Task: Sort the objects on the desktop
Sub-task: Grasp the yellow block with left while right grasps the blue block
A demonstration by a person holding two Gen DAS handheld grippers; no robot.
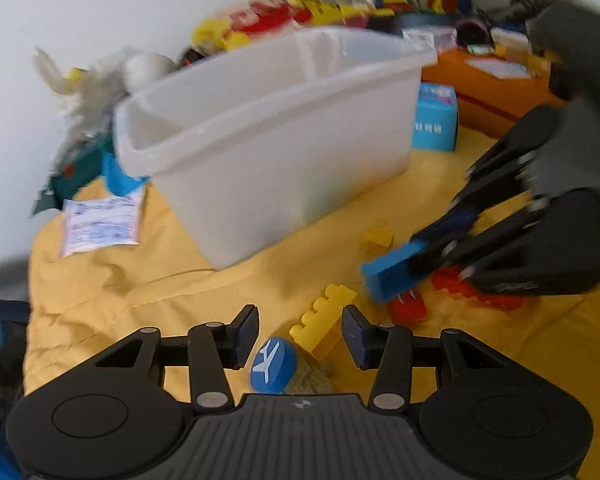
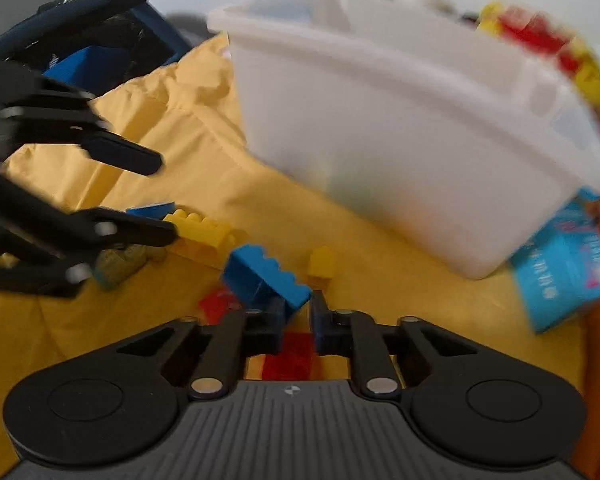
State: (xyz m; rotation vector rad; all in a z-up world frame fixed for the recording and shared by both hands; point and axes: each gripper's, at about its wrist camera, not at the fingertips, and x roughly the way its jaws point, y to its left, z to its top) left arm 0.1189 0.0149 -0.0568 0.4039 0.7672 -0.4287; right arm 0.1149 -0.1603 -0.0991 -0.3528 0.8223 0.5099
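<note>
Right gripper [image 2: 297, 312] clamped on blue brick [image 2: 266, 276], brick tilted, lifted just above yellow cloth [image 2: 380, 280]; same brick seen from left wrist view [image 1: 392, 270] at the tip of the right gripper [image 1: 424, 256]. Left gripper [image 1: 300, 338] spread wide, holding nothing, low over cloth [image 1: 140, 280]. Between its fingers: blue round cap [image 1: 273, 365] and long yellow brick [image 1: 324, 320]. Small yellow brick [image 1: 378, 238] near bin, red bricks [image 1: 410, 308] under right gripper. White bin [image 1: 268, 144] behind, on cloth. Blue carton [image 1: 436, 118] just beside bin's far end. Paper packet [image 1: 100, 226] left of bin. Blurred clutter at back.
</note>
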